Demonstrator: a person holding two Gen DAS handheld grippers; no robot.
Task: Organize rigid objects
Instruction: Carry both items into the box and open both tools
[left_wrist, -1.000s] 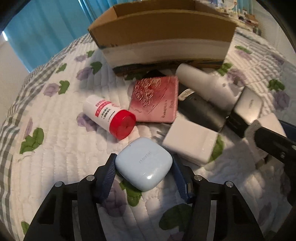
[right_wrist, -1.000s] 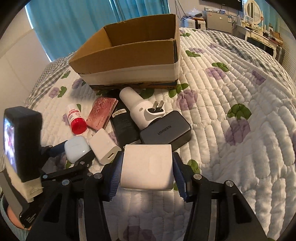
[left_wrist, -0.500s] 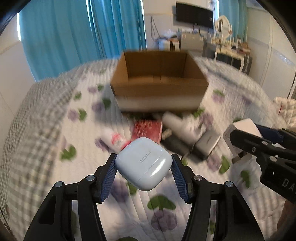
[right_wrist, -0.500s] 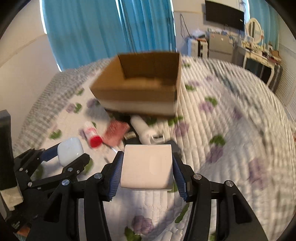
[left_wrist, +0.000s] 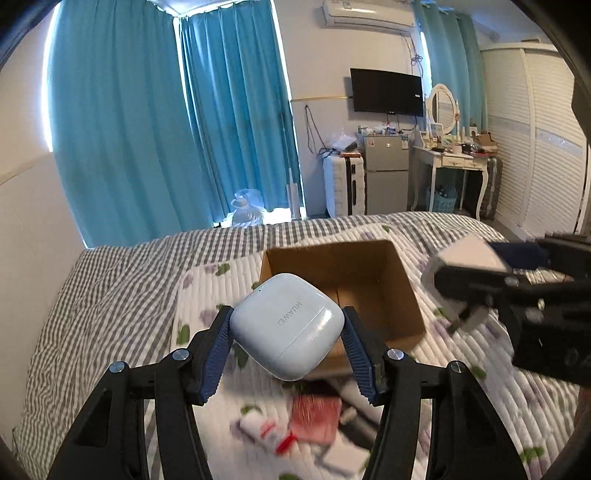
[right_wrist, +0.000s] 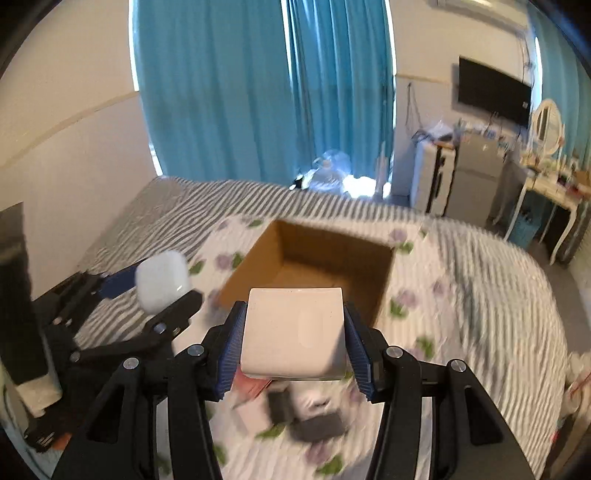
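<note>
Two tongs, one item each: your left tongs (left_wrist: 287, 345) pinch one pale-blue earbud case (left_wrist: 286, 325), your right tongs (right_wrist: 293, 347) pinch one white charger block (right_wrist: 293, 332). Both items are held above the bed (right_wrist: 480, 280), near one open cardboard box (right_wrist: 314, 266).

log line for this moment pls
left gripper: shut on earbud case | right gripper: shut on white charger | cardboard box: open, ahead below | phase: carrying

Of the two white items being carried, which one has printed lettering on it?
The rounded earbud case in the left gripper; the right gripper's square charger looks plain.
</note>
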